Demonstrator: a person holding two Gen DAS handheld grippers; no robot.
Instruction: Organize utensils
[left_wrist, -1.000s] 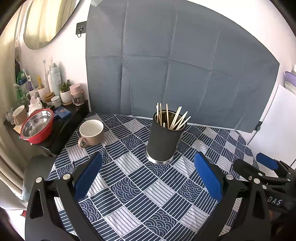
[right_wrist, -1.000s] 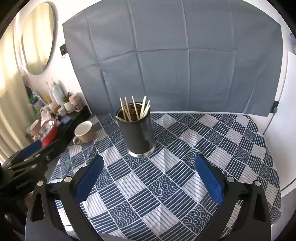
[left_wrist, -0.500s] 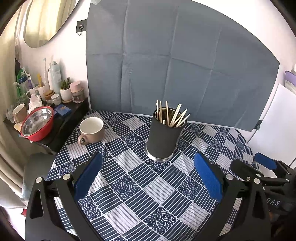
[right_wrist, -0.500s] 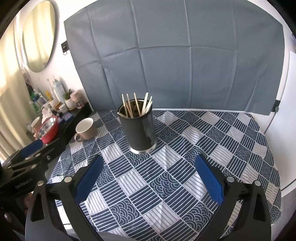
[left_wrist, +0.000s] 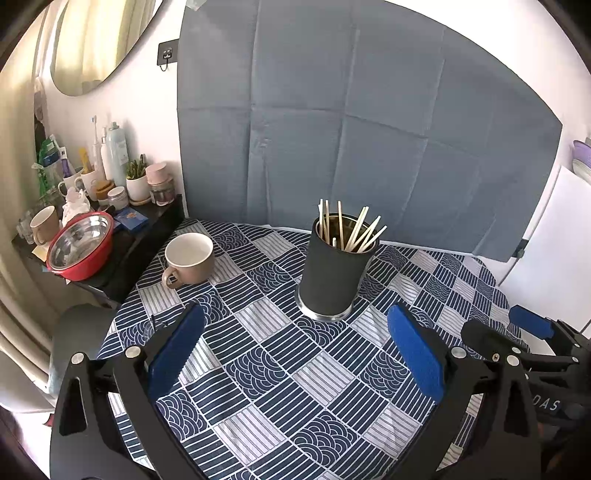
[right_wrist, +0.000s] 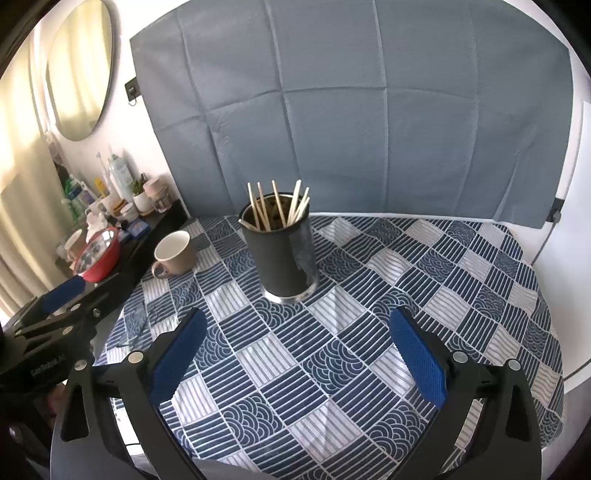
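All chopsticks (left_wrist: 347, 230) appear seated in the holder (left_wrist: 334, 278); none lies loose on the counter (left_wrist: 325, 373). Left tool (left_wrist: 295, 347) and right tool (right_wrist: 295, 345) hover released, empty.

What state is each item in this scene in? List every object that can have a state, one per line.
Left gripper: open, holding nothing.
Right gripper: open, holding nothing.
Dark holder: upright on the tablecloth, chopsticks standing inside.
Beige mug: upright, looks empty, handle towards the camera.
Steel bowl in red bowl: upright on the side shelf.
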